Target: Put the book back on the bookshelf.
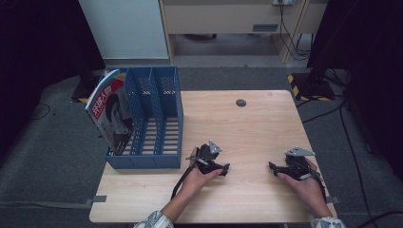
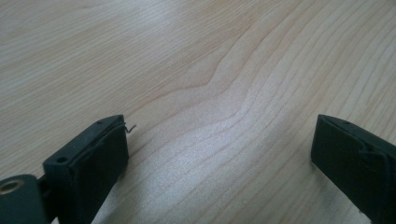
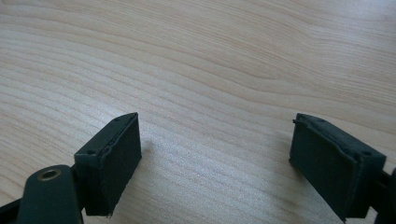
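Your left gripper (image 1: 225, 167) rests low on the near middle of the wooden table (image 1: 266, 123), its jaws pointing right; your right gripper (image 1: 272, 166) rests near the table's right edge, its jaws pointing left, so the two face each other across bare wood. In the left gripper view and the right gripper view alike, each pair of black jaws stands wide apart with nothing but wood grain between them: both tongs are released and carry nothing.

The nearest thing to either is the blue file rack (image 1: 157, 118) at the table's left, just beside your left gripper and well apart from your right. It is a perforated plastic holder with three upright compartments, its low front wall facing you. A magazine (image 1: 111, 114) stands in the leftmost compartment, tilted so that its top leans out to the left past the rack's side; its cover carries red lettering and a dark picture, too small to read. The middle and right compartments look empty.

As a judgement, you are at a rest point: the magazine sits in the rack, and neither gripper touches it. If shelving was the aim, it looks complete, save for the lean; if removal is the aim, everything is left to do. A small dark disc (image 1: 241, 102) lies at the table's far side.
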The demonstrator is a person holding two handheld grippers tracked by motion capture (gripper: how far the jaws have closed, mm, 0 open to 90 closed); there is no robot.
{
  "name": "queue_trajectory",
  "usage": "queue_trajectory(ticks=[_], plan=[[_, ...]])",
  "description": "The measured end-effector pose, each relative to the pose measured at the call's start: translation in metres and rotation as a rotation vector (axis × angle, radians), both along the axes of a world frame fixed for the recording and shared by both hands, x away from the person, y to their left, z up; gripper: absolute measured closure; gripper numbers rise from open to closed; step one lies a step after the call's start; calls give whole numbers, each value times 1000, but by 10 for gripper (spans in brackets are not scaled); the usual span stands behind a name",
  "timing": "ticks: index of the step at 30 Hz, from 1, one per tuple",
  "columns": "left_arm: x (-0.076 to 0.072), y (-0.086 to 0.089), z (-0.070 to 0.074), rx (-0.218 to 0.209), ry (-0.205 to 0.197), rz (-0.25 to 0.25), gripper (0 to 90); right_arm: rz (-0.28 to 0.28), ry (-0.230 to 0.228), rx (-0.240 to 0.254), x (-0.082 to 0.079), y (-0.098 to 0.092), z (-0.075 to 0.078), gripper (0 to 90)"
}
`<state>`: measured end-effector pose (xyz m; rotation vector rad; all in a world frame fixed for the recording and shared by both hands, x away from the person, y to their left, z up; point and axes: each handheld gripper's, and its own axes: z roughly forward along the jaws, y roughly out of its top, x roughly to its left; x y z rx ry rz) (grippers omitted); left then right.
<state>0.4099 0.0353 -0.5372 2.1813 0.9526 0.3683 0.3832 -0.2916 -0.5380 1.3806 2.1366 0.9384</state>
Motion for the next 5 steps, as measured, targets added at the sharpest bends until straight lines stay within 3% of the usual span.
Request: queue_trajectory(ticks=[5], plan=[[-1,-2,0,20,-3,13,20,1,0,-1,0,0,0,168]])
